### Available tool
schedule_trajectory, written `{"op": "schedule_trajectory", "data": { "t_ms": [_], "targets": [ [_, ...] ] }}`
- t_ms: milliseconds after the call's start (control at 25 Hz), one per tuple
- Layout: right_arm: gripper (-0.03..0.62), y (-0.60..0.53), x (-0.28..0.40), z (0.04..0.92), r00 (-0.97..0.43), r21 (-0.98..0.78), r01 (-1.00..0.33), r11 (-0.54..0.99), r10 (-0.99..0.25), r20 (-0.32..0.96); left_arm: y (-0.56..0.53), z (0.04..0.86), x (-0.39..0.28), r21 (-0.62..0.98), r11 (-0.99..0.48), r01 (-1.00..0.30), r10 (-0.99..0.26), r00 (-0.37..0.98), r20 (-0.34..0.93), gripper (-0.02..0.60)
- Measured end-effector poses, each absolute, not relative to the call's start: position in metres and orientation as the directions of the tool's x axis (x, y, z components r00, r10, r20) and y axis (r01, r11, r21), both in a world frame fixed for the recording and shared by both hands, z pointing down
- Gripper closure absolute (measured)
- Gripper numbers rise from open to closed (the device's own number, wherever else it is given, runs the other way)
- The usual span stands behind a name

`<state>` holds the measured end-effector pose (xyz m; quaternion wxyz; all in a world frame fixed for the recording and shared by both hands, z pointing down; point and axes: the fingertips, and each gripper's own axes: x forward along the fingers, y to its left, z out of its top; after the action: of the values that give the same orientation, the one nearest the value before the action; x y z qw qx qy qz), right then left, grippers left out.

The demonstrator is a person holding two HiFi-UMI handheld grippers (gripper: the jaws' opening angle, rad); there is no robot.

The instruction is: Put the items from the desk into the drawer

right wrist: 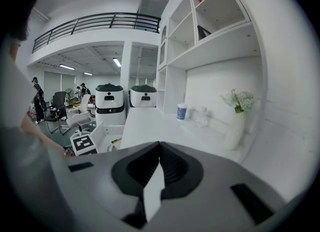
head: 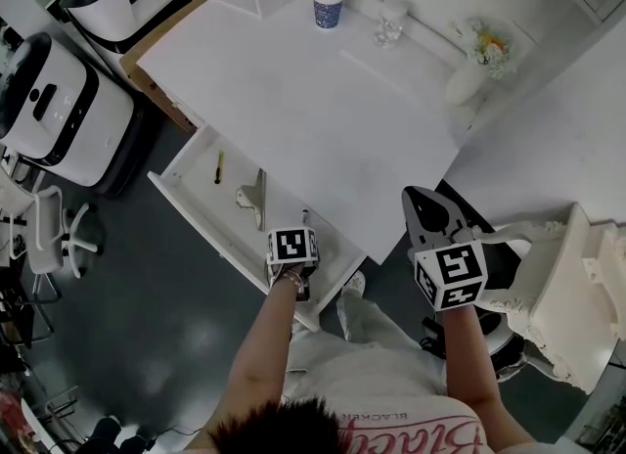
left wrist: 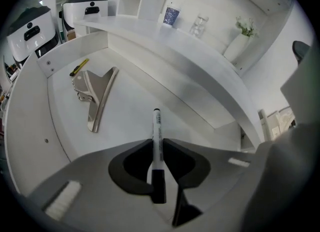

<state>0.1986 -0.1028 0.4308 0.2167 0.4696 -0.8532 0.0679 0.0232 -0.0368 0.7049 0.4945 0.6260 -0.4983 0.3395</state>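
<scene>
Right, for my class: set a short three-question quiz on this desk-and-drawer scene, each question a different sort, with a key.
1. The white marker pen with a black cap is: A) clamped in the jaws of the left gripper B) lying flat on a shelf C) dropped in a bin.
2. True or false: the blue patterned paper cup lies inside the open white drawer.
3. Fill in: the small tool near the large silver metal clip in the drawer is black and ____.
Key: 1 A. 2 false: it stands on the white desk. 3 yellow.
</scene>
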Motion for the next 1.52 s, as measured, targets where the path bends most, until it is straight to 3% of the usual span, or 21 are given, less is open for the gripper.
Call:
{"op": "schedule_trajectory", "data": {
  "t_ms": [440,840,1520],
  "targets": [
    [0.586,-0.096,0.2,0.44,-0.469,0.073,-0.829,0.555,-0.76,0.45,-0.023,0.737,0.022,0.233,0.03,-0.972,-0.227,0.22,0.949,0.5],
    [0.586,-0.093,0.202,0.438,-0.466,0.067,-0.835,0.546,-0.766,0.444,-0.014,0.74,0.024,0.277,0.057,-0.959,-0.23,0.258,0.938,0.324],
    [0.586,-0.074,0.179,0.399,-0.491,0.089,-0.828,0.554,-0.792,0.362,-0.038,0.651,0.0,0.345,0.023,-0.938,-0.439,0.3,0.847,0.319]
  ]
}}
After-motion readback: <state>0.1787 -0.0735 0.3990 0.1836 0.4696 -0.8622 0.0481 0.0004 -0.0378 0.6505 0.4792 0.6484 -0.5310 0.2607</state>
